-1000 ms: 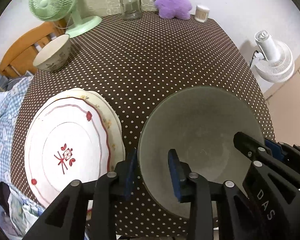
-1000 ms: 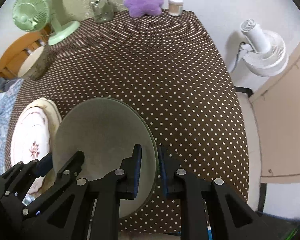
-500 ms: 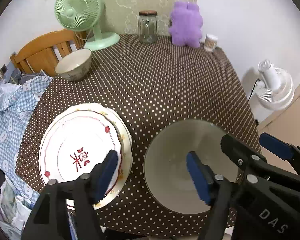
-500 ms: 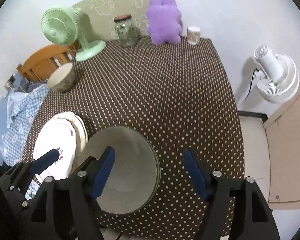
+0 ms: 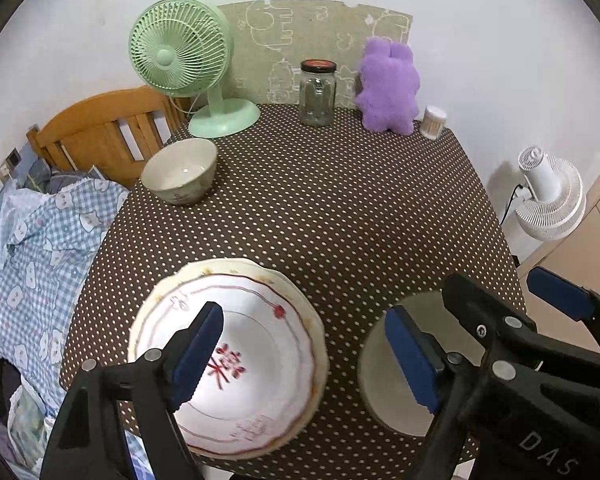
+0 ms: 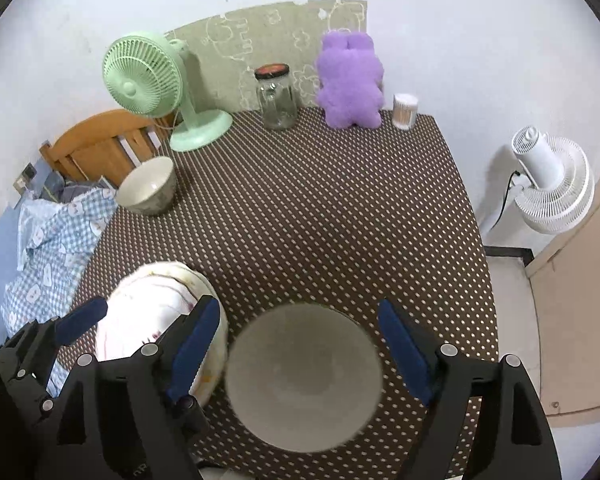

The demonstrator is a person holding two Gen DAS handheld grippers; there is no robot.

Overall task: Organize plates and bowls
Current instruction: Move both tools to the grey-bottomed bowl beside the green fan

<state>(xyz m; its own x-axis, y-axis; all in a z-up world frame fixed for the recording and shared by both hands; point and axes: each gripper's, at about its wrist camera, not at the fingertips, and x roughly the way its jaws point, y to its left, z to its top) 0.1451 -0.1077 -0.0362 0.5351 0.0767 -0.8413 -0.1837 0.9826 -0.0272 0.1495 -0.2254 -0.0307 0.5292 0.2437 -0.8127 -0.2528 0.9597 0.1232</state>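
A large grey-green bowl (image 6: 304, 376) sits on the dotted tablecloth near the front edge; it also shows in the left wrist view (image 5: 392, 392). A stack of white plates with red patterns (image 5: 240, 356) lies to its left, seen too in the right wrist view (image 6: 148, 312). A smaller cream bowl (image 5: 180, 170) stands at the far left, also in the right wrist view (image 6: 148, 192). My left gripper (image 5: 304, 356) is open and empty above the gap between plates and bowl. My right gripper (image 6: 296, 352) is open and empty above the grey bowl.
At the back stand a green fan (image 5: 180, 52), a glass jar (image 5: 317, 94), a purple plush toy (image 5: 388, 86) and a small cotton-swab container (image 5: 434, 122). A wooden chair (image 5: 100, 132) and blue checked cloth (image 5: 40, 248) lie left. A white fan (image 6: 552, 184) stands on the floor right.
Both grippers let go of the grey bowl's rim, opened wide and pulled back and up. The bowl stays on the table.
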